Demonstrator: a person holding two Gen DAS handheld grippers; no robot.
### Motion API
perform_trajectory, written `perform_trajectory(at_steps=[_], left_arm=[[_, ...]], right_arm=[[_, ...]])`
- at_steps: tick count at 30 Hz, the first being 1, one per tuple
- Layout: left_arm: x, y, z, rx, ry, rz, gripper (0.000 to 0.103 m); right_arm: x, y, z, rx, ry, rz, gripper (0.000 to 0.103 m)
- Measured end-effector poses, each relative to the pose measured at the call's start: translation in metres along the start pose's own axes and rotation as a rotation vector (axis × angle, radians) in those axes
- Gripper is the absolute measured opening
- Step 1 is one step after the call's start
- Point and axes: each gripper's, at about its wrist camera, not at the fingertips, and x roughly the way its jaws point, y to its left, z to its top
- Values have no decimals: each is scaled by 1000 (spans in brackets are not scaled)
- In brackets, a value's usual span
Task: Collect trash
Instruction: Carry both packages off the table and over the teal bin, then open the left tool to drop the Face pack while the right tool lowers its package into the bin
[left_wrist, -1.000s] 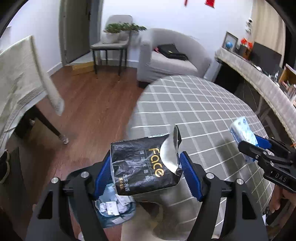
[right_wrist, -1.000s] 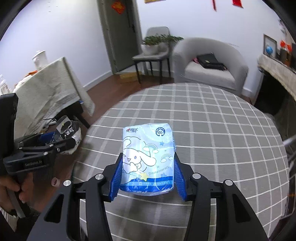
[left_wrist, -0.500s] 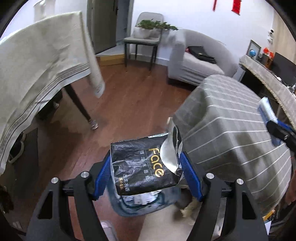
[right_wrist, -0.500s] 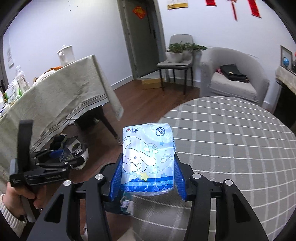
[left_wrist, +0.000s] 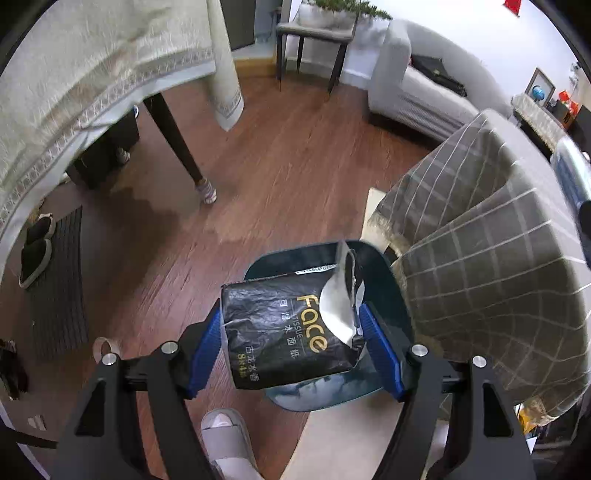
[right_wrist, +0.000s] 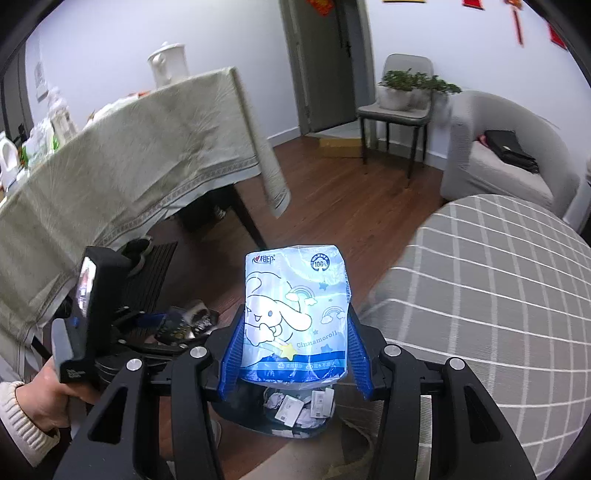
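Left gripper (left_wrist: 291, 332) clamps the black tissue wrapper (left_wrist: 284, 332) directly above the blue bin (left_wrist: 384, 280), which stands on the floor left of the checked round table (left_wrist: 498, 258). Risk: torn foil flap snags on a pad at release, wrapper drops outside rim.

Right gripper (right_wrist: 295, 343) clamps the blue cartoon tissue pack (right_wrist: 295, 314), bin (right_wrist: 295, 413) just below and near. Risk: both grippers crowd one opening; a collision or an early release puts the light pack on the floor.

Both grippers angled down, jaws clamped

The left gripper (left_wrist: 291, 332) and right gripper (right_wrist: 295, 343) each pinch a packet between blue pads; a cuffed hand (right_wrist: 44, 398) grips the left handle.
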Motion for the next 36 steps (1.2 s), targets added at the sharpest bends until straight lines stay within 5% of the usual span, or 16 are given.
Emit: perform_trajectory(at_steps=[17,21,29,36], left_arm=[[66,23,-26,-17,207,11,75],[76,25,-28,-39,244,-30,83],[58,28,-25,-26,190,-16,80],[17,58,-13,-138,103,3,69]], right_arm=[[52,29,-10,-60,123,12,50],[59,35,-11,-75,136,18,50],[68,38,-16,-35,148,50,50],[86,50,-29,-38,191,73,50]])
